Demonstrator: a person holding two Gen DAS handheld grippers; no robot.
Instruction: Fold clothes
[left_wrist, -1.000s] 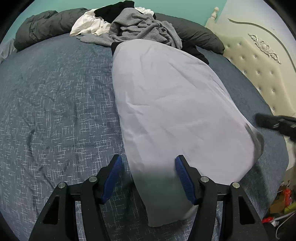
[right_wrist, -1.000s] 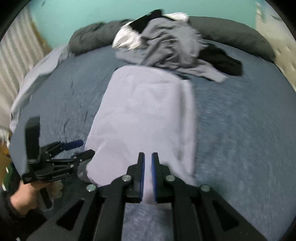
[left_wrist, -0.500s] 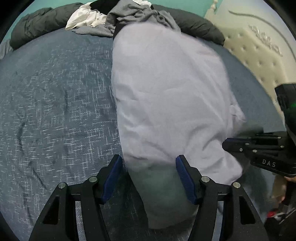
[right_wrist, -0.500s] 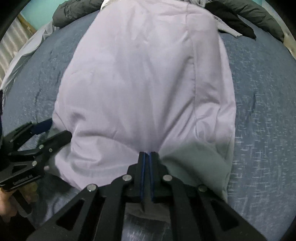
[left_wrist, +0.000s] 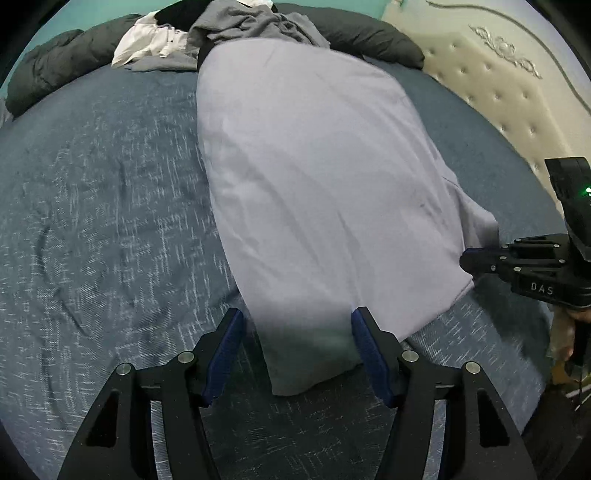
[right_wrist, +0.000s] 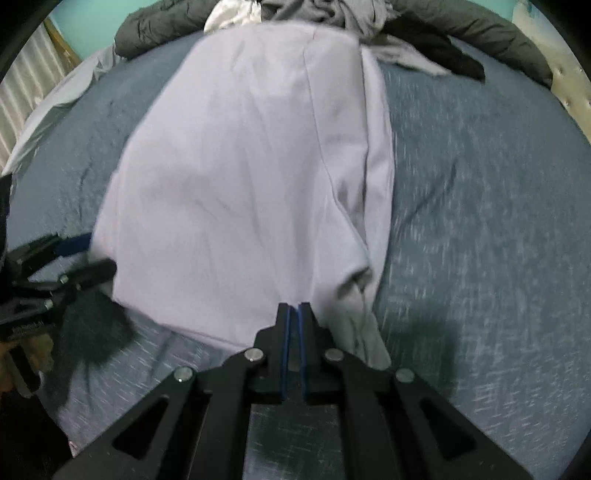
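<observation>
Lavender garment (left_wrist: 325, 192) lies flat on the blue bed (left_wrist: 96, 221) — a second ago its near hem hung lifted. Right gripper (right_wrist: 294, 314) pinches that hem; left gripper (left_wrist: 295, 350) gapes around a corner, unclamped — next fold pending.

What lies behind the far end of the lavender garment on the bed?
Behind the lavender garment sits a pile of grey, white and black clothes against a dark rolled duvet. The garment's far edge covers the pile's base.
</observation>
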